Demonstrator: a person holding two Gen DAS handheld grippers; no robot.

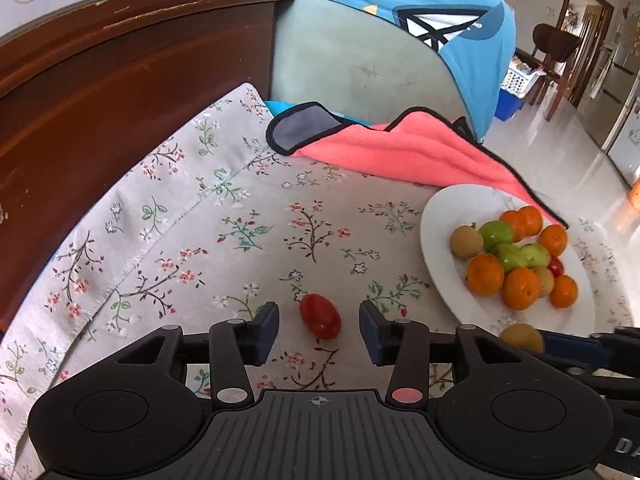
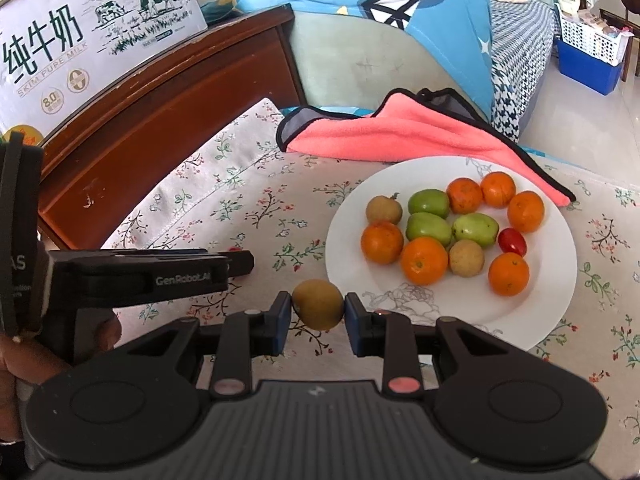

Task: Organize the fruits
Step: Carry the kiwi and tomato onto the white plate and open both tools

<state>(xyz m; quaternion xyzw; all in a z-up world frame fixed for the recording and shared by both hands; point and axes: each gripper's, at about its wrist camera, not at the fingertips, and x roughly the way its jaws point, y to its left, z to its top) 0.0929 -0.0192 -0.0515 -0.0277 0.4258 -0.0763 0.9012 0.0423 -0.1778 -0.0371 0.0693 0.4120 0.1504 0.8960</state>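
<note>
Right tongs (image 2: pixel 318 312) are clamped on a brown longan (image 2: pixel 318 304), held just short of the white plate (image 2: pixel 348 216) rim; left tongs (image 1: pixel 319 326) stand apart w/ a red cherry tomato (image 1: pixel 321 316) lying on the floral tabletop (image 1: pixel 248 216) btwn them, not yet gripped. Main risk: the plate's already crowded w/ oranges & green fruit, so a longan released near the rim may roll back off, and a hard squeeze could split the tomato or squirt it sideways

A home: sofa (image 2: pixel 360 60), floral tablecloth (image 2: pixel 240 200), dining chair (image 1: pixel 556 44)
</note>
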